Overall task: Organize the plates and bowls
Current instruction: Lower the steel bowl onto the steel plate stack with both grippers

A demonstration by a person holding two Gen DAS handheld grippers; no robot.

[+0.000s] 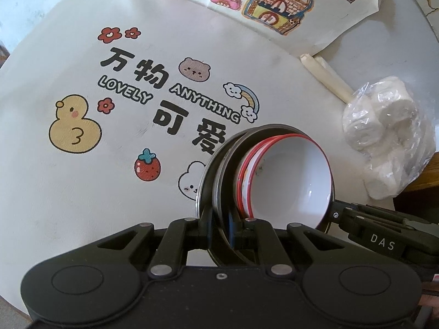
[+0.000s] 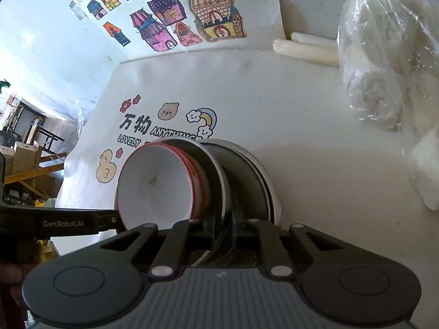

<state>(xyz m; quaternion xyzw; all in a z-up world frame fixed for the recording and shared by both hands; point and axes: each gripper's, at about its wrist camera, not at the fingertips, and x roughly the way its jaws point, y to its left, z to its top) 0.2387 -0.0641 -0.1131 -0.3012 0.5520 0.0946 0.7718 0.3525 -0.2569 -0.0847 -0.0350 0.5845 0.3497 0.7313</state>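
A: Right, where's the crockery sitting at the moment?

B: Off the worktop (image 1: 68,205), I'd say. It's one stack: metal plates (image 1: 216,170) underneath with red-rimmed bowls (image 1: 288,175) nested on top, the whole lot tipped so the bowls' white insides face sideways.

A: Who's holding it?

B: Both. The left gripper (image 1: 221,230) is clamped on the plate rim at the stack's six o'clock edge in its own view. The right gripper (image 2: 223,230) is clamped on the rim at the opposite side; from its camera the plates (image 2: 241,181) rise straight up towards twelve o'clock and the bowls (image 2: 162,183) bulge out towards nine.

A: Any gap between the fingers?

B: Only the thin rim edge. Both pairs are pinched together on the metal.

A: So what does the next move hang on?

B: The stack runs between the two grippers, neither nearer than the other. Its flat face stands near upright, so the bowls could slide out sideways. My guess is both hands must tilt together to bring the plates level before lowering onto the printed mat (image 1: 164,101).

A: Anything in the way?

B: A plastic bag of white rolls (image 1: 389,137) at three o'clock in the left view, apart from the stack, and a pair of pale candles (image 1: 323,74) beyond it.
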